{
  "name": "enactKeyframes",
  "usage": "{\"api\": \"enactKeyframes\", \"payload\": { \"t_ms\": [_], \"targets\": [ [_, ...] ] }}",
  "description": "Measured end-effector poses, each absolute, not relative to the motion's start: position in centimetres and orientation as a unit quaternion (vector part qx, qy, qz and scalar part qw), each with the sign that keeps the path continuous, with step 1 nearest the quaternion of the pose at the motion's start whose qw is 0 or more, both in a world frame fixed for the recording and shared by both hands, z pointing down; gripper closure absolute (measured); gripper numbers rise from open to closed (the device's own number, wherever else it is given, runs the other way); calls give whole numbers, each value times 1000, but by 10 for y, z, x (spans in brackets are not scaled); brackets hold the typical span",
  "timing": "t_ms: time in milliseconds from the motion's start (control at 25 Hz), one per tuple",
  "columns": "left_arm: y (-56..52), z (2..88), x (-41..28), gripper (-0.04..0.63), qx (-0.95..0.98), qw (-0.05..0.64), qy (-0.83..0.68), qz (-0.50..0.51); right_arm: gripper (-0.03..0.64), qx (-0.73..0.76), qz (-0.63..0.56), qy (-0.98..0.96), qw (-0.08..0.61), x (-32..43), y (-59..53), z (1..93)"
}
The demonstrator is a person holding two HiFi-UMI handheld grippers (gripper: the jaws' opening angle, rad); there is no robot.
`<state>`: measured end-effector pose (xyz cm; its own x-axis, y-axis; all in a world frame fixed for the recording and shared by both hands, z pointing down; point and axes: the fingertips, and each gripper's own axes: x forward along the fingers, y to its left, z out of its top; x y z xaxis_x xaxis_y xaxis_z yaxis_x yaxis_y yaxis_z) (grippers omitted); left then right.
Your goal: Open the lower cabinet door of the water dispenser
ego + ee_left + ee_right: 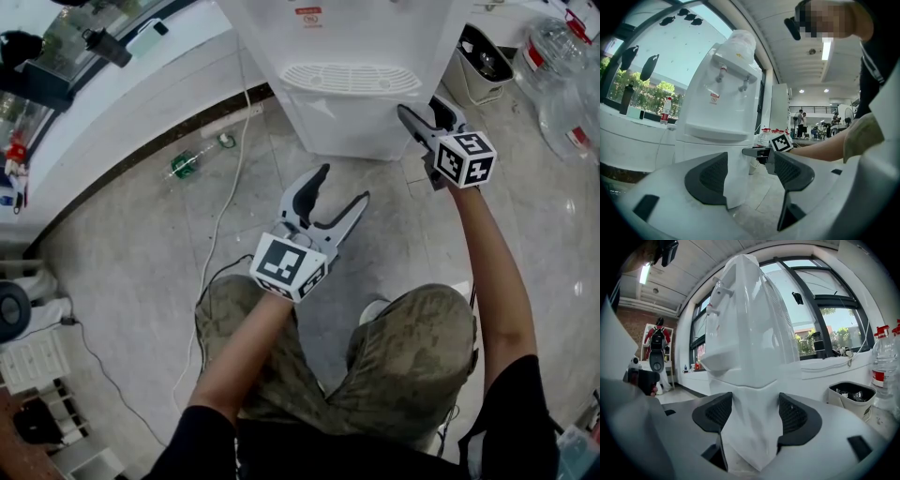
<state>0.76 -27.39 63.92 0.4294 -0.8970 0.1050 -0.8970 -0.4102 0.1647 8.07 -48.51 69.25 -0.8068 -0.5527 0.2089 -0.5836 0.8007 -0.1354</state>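
Observation:
The white water dispenser [352, 75] stands at the top of the head view, with its lower cabinet [342, 127] under the drip tray. My right gripper [419, 108] is at the cabinet's right front corner, jaws wide open. In the right gripper view that corner edge [750, 427] stands between the pads of the right gripper [752, 416], and they do not press on it. My left gripper [344, 185] hovers open over the floor in front of the cabinet, empty. In the left gripper view the dispenser [717, 122] rises ahead of the left gripper [750, 173].
A green bottle [185, 166] and a white cable [228, 202] lie on the tiled floor at the left. A lined waste bin [483, 61] and large water bottles [562, 56] stand to the dispenser's right. The person's knees [412, 347] are below the grippers.

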Motion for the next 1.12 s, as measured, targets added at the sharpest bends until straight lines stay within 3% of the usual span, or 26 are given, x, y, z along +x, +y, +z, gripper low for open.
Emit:
{"api": "enactKeyframes", "payload": {
  "t_ms": [440,1120],
  "targets": [
    [-277,644,12,307,836,102,-539,5,344,291,87,-948,95,88,-475,693],
    [-265,639,23,307,851,101,-515,-4,420,271,47,-949,152,99,-415,695]
  ]
}}
